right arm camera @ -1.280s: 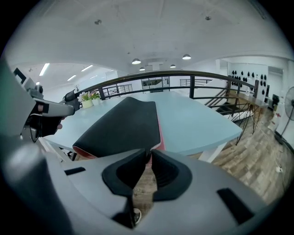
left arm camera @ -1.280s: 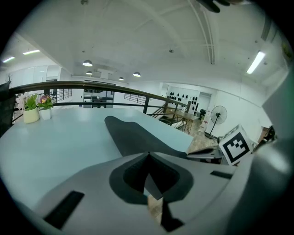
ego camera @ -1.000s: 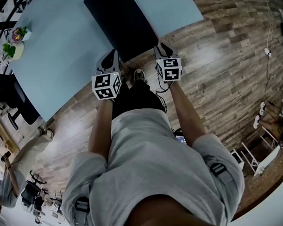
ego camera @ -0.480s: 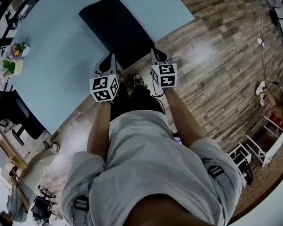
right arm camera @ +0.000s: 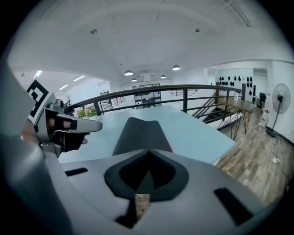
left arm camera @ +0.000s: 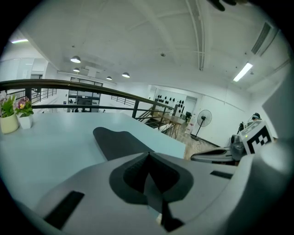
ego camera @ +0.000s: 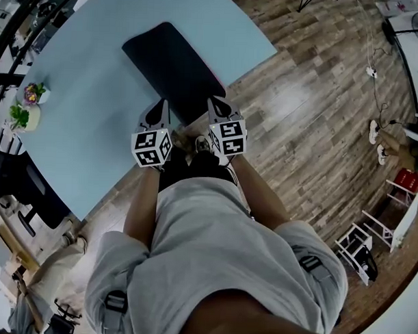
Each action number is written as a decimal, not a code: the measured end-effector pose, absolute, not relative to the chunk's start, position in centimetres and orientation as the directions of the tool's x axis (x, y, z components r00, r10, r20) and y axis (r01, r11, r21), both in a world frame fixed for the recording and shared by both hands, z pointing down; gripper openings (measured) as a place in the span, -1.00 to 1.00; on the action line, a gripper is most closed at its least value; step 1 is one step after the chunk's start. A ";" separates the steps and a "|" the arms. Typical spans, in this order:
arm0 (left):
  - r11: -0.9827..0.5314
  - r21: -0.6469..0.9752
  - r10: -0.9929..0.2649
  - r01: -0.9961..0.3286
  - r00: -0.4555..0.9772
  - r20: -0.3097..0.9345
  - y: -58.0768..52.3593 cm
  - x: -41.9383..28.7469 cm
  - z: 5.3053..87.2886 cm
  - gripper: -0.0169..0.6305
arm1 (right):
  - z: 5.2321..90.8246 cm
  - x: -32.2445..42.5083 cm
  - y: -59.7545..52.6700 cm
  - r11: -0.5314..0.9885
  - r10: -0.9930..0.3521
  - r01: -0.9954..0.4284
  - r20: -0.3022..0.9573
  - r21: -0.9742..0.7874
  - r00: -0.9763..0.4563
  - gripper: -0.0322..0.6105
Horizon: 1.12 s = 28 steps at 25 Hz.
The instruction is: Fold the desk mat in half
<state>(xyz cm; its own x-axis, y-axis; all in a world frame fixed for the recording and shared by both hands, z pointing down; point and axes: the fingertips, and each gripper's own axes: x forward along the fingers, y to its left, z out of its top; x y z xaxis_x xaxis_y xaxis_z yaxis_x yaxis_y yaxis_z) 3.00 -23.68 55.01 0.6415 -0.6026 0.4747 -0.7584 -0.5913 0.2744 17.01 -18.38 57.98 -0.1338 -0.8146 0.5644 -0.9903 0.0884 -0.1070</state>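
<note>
Left claw (ego camera: 159, 108), right claw (ego camera: 217, 103) clenched; right gripper view shows desk mat (right arm camera: 138, 135) edged pink.

Pale blue table (ego camera: 80, 131), potted flowers (ego camera: 32, 94), wood floor (ego camera: 313, 132)

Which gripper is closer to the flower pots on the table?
Left. The left gripper is by the desk mat's near corner on the flower pots' side; the right gripper is by the corner farther from them.

Black desk mat (ego camera: 173, 69); pale blue table (ego camera: 94, 118); brown wood-grain floor (ego camera: 313, 112)
</note>
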 end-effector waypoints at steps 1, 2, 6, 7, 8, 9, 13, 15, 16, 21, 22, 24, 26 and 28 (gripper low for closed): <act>-0.593 0.275 -0.607 -0.757 0.644 0.465 -24.0 2.9 54.4 -0.91 | 57.2 16.7 -18.7 0.097 -0.822 -0.990 0.553 -0.101 -0.136 -0.89; -0.595 0.274 -0.612 -0.755 0.647 0.454 -24.4 2.9 53.7 -0.91 | 56.4 16.4 -19.1 0.104 -0.830 -0.990 0.540 -0.094 -0.138 -0.89; -0.609 0.263 -0.639 -0.748 0.659 0.396 -25.8 2.7 50.3 -0.91 | 52.6 15.9 -20.7 0.116 -0.871 -0.990 0.471 -0.081 -0.141 -0.89; -0.611 0.260 -0.648 -0.748 0.660 0.379 -26.2 2.6 49.4 -0.91 | 51.5 15.8 -21.2 0.119 -0.882 -0.990 0.450 -0.078 -0.141 -0.89; -0.612 0.255 -0.658 -0.748 0.661 0.362 -26.5 2.6 48.5 -0.91 | 50.4 15.7 -21.6 0.122 -0.892 -0.990 0.429 -0.073 -0.142 -0.89; -0.614 0.250 -0.667 -0.749 0.661 0.344 -26.8 2.5 47.5 -0.91 | 49.2 15.6 -22.0 0.126 -0.903 -0.990 0.406 -0.066 -0.142 -0.89; -0.621 0.236 -0.697 -0.748 0.664 0.271 -27.8 2.2 43.6 -0.91 | 44.4 15.4 -23.5 0.138 -0.939 -0.990 0.314 -0.038 -0.143 -0.89; -0.620 0.245 -0.709 -0.746 0.666 0.234 -28.4 1.9 41.7 -0.91 | 42.2 15.2 -24.2 0.138 -0.952 -0.990 0.272 -0.026 -0.140 -0.89; -0.620 0.248 -0.714 -0.745 0.666 0.215 -28.7 1.8 40.8 -0.91 | 41.0 15.1 -24.4 0.138 -0.958 -0.990 0.250 -0.018 -0.138 -0.89; -0.642 0.189 -0.734 -0.743 0.667 0.129 -29.5 1.2 35.7 -0.91 | 35.7 14.6 -25.4 0.135 -0.981 -0.991 0.140 0.018 -0.131 -0.89; -0.646 0.179 -0.736 -0.742 0.668 0.111 -29.6 1.0 34.9 -0.91 | 34.9 14.4 -25.6 0.136 -0.984 -0.990 0.122 0.023 -0.132 -0.89; -0.648 0.168 -0.741 -0.743 0.666 0.082 -29.9 0.7 33.6 -0.91 | 33.7 14.0 -25.9 0.141 -0.986 -0.989 0.097 0.037 -0.137 -0.89; -0.645 0.169 -0.747 -0.746 0.661 0.066 -30.1 0.4 33.0 -0.91 | 33.1 13.6 -26.2 0.149 -0.986 -0.988 0.086 0.049 -0.144 -0.89; -0.640 0.171 -0.752 -0.749 0.656 0.058 -30.1 0.2 32.7 -0.91 | 33.0 13.4 -26.2 0.157 -0.985 -0.986 0.084 0.051 -0.152 -0.89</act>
<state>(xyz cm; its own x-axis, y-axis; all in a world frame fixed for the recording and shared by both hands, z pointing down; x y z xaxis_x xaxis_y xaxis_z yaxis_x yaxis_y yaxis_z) 0.21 -30.12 32.68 0.6564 -0.7522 0.0579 -0.7489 -0.6403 0.1708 13.37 -26.20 32.95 -0.1525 -0.9847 0.0839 -0.9862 0.1571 0.0514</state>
